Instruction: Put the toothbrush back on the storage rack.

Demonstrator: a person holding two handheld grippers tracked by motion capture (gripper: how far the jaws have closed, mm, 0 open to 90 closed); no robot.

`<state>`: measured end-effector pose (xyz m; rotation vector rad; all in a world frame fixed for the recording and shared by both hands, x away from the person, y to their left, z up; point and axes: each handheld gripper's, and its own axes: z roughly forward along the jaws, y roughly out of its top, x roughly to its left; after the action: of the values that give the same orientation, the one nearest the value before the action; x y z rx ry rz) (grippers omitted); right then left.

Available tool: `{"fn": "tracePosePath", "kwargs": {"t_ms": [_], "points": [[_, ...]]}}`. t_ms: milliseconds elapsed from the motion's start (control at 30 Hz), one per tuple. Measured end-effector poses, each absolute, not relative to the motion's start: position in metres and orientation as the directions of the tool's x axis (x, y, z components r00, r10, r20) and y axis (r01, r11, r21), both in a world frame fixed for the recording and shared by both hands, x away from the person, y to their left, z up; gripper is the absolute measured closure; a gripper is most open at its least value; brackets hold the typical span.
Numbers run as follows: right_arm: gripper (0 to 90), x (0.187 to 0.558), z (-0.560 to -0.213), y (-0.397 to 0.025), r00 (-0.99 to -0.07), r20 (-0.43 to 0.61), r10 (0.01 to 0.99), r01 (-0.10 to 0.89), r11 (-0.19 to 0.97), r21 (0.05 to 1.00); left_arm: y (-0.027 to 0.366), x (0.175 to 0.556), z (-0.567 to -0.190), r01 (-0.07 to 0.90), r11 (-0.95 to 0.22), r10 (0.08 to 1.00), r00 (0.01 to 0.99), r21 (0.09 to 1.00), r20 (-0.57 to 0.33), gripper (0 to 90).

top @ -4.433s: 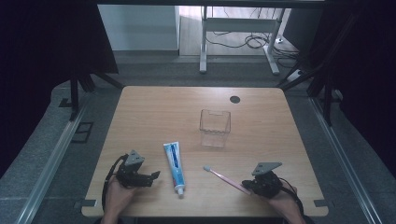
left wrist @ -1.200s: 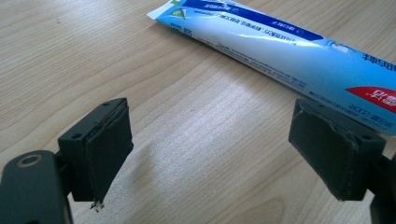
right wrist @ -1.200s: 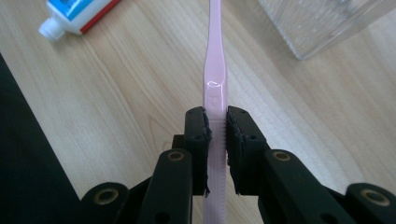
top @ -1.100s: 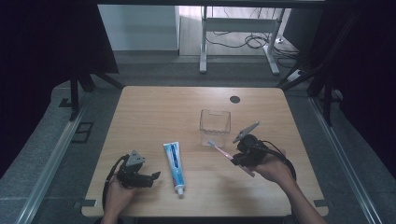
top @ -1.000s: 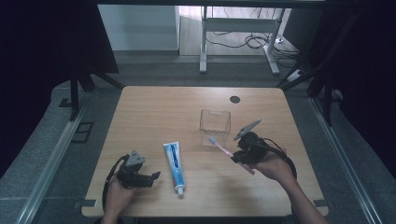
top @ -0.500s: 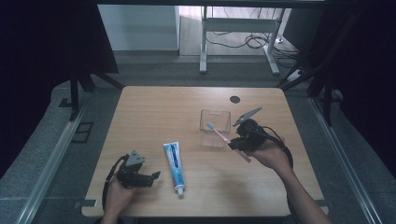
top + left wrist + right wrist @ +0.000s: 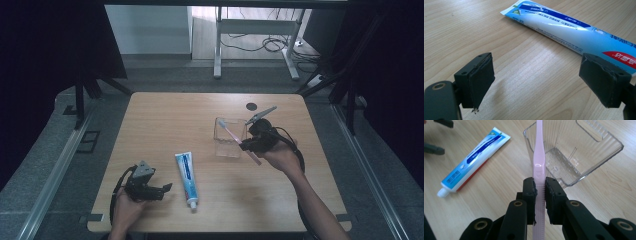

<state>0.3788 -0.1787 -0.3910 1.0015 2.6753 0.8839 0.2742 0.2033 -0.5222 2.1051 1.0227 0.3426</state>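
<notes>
The pale, matt wood-grain bench (image 7: 529,75) shows fine streaks. The blue-and-white glossy plastic toothpaste tube (image 7: 574,30) catches light. The smooth pink plastic toothbrush (image 7: 539,162) shines at its neck. The clear, ribbed plastic container (image 7: 584,152) is glossy. The claw's black pads (image 7: 480,80) look rough and matt.

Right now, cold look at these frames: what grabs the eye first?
The pink toothbrush, clamped in the right gripper and held over the near rim of the clear cup right of the table's centre. Next, the blue toothpaste tube lying flat near the front edge, just beside the open left gripper.
</notes>
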Motion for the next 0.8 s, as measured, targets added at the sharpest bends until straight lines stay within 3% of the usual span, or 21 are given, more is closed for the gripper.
{"fn": "tracePosePath", "kwargs": {"t_ms": [800], "points": [[79.0, 0.416, -0.399, -0.156, -0.731, 0.109, 0.673, 0.554, 0.493, 0.670, 0.202, 0.275, -0.523, 0.555, -0.406, 0.753, 0.654, 0.726, -0.078, 12.8]]}}
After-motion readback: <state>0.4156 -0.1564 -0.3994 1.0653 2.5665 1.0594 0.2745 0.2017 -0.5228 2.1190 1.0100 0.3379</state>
